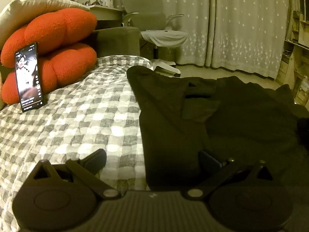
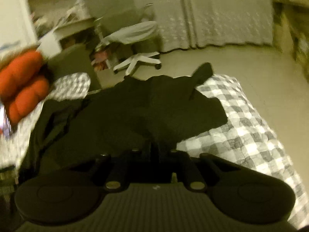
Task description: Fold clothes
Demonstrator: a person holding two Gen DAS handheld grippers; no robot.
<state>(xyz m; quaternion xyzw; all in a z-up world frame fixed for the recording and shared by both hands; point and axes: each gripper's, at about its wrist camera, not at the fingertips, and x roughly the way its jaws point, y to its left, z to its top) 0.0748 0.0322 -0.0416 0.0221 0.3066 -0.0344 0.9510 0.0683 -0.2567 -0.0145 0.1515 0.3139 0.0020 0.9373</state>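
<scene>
A black garment [image 1: 202, 116] lies spread on the grey-and-white checked bedspread [image 1: 77, 119]. My left gripper [image 1: 152, 160] is open, jaws wide apart, over the garment's near left edge; one finger is over the bedspread, the other over the cloth. In the blurred right wrist view the same black garment [image 2: 144, 112] lies on the checked bedspread [image 2: 241, 131]. My right gripper [image 2: 154, 148] is shut, with its fingers pinched on the garment's near edge.
Two orange cushions [image 1: 56, 52] with a lit phone [image 1: 29, 77] leaning on them sit at the left. Beyond the bed are an office chair [image 1: 162, 34], a star-patterned curtain [image 1: 241, 25] and shelves [image 1: 297, 58] at the right. The floor [image 2: 251, 67] lies past the bed's edge.
</scene>
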